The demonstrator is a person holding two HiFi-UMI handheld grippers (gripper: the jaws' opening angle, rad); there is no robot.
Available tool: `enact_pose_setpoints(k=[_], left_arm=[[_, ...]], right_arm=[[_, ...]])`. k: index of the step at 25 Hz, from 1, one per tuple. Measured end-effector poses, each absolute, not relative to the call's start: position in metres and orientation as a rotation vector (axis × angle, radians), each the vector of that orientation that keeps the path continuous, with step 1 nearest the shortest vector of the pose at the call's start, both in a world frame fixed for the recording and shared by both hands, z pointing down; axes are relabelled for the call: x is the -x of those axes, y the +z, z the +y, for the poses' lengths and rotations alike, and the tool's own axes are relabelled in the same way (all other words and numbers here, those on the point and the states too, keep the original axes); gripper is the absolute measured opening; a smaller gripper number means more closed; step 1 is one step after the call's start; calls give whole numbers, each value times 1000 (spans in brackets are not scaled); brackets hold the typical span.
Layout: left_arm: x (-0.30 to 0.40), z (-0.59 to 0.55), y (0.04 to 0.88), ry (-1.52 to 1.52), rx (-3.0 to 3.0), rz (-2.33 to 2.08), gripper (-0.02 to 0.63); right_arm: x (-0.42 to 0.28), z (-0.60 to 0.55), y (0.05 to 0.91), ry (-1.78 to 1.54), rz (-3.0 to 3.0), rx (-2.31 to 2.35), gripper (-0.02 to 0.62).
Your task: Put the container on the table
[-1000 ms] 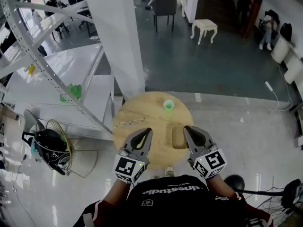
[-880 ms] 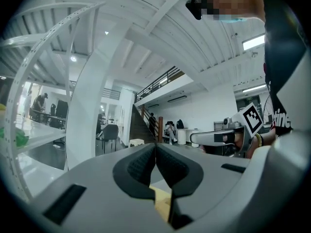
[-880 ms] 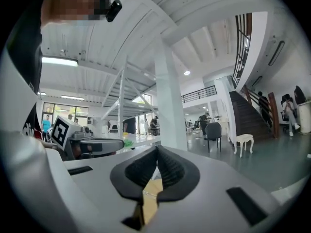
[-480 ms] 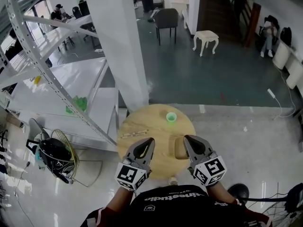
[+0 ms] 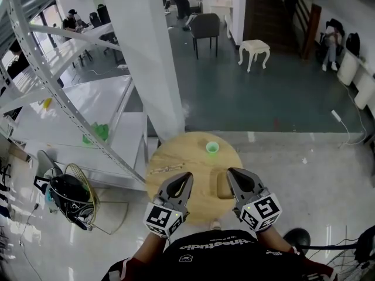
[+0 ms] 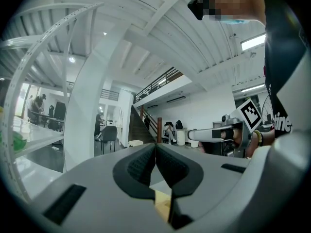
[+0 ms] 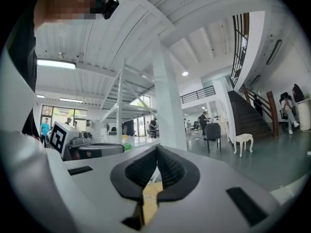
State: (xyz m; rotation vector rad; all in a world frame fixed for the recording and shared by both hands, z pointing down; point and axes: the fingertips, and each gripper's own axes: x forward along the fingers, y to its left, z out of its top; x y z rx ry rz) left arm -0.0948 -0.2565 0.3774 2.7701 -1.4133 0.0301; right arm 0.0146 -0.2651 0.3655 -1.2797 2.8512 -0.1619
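A round wooden table stands right before me. On it sit a small green cup at the far side and a shallow tan wooden container at the near right. A thin stick-like piece lies at the left. My left gripper hovers over the table's near left, shut and empty; its pads meet in the left gripper view. My right gripper is held just right of the container, partly covering it, shut and empty.
A thick white pillar rises just behind the table. White metal racking and a black wire-caged fan stand at the left. A grey chair and white stool stand far back. A white cable lies on the floor at the right.
The head view has shifted a little, so the table sits slightly lower in the picture. Both grippers have stayed where they were, still shut.
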Motion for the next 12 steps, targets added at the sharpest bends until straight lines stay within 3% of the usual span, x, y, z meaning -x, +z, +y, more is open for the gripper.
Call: enact_pose_setpoints(k=[12], left_arm=[[91, -251, 379, 21, -2764, -1397, 25]], right_arm=[[-15, -259, 364, -162, 2856, 1275, 12]])
